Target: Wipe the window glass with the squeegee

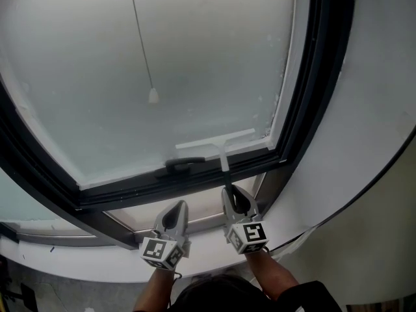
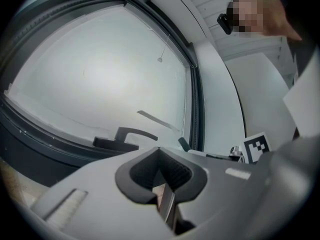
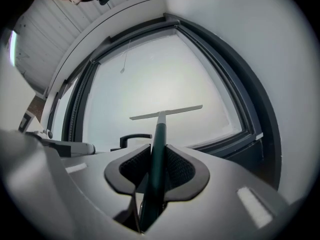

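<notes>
Head view: the white-bladed, dark-handled squeegee (image 1: 223, 149) is laid against the lower right of the frosted window glass (image 1: 162, 64), just above the black window lever (image 1: 185, 164).
Left gripper view: the left hand-held gripper (image 2: 161, 176) is pressed together, nothing held.
Right gripper view: the right hand-held gripper (image 3: 159, 171) is clamped on the squeegee's handle.
</notes>
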A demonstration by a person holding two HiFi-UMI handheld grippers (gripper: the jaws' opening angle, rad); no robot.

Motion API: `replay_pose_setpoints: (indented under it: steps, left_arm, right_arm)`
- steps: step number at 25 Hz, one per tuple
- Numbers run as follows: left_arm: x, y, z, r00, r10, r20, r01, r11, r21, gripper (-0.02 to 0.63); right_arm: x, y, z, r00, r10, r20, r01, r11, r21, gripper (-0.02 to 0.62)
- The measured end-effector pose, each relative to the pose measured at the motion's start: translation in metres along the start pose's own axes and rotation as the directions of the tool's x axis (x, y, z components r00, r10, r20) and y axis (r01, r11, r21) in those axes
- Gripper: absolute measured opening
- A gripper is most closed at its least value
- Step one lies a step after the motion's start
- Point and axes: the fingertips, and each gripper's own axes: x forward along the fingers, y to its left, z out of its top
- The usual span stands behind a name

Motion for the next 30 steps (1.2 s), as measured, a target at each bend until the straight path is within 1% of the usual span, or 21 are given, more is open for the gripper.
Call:
replay_pose_setpoints:
  steps: [4,7,11,14,18,21,25,28,30]
  left_arm:
    - [-0.004,0.002,0.006,1.000,0.000,0.016,0.000,1.000,-0.005,-0.002]
    - [-0.006,0.001,0.019,0.999,-0.010,0.035,0.009,1.000,0.018,-0.002]
    - [-0.011,-0.008,0.045,0.997,-0.039,0.068,0.033,0.996,0.081,-0.002]
    - [-0.016,-0.004,0.062,0.995,-0.053,0.081,0.041,0.990,0.136,-0.002]
    - [-0.025,0.011,0.078,0.992,-0.035,0.123,0.018,0.991,0.136,-0.002]
    - [-0.029,0.023,0.096,0.987,-0.013,0.163,-0.012,0.988,0.152,-0.002]
    - [-0.034,0.043,0.111,0.984,0.005,0.178,-0.040,0.980,0.194,-0.002]
    - [-0.032,0.052,0.114,0.984,0.009,0.178,-0.042,0.982,0.182,-0.002]
    - [-0.030,0.057,0.115,0.984,0.011,0.175,-0.043,0.982,0.183,-0.002]
  right_arm:
    - [-0.003,0.012,0.037,0.995,0.010,0.097,-0.007,0.999,-0.041,0.097]
    - [0.006,0.021,0.082,0.981,0.037,0.189,-0.024,0.997,-0.069,0.097]
    - [0.030,0.035,0.156,0.946,0.073,0.315,-0.036,0.992,-0.123,0.097]
    - [0.054,0.052,0.207,0.918,0.096,0.385,-0.040,0.988,-0.152,0.097]
    - [0.081,0.077,0.259,0.882,0.118,0.455,-0.049,0.986,-0.162,0.097]
    - [0.099,0.096,0.286,0.867,0.127,0.481,-0.041,0.982,-0.184,0.097]
    - [0.115,0.115,0.303,0.861,0.107,0.497,-0.003,0.979,-0.205,0.097]
    - [0.123,0.125,0.314,0.860,0.103,0.500,0.018,0.973,-0.231,0.097]
    - [0.129,0.131,0.319,0.860,0.101,0.501,0.015,0.975,-0.222,0.097]
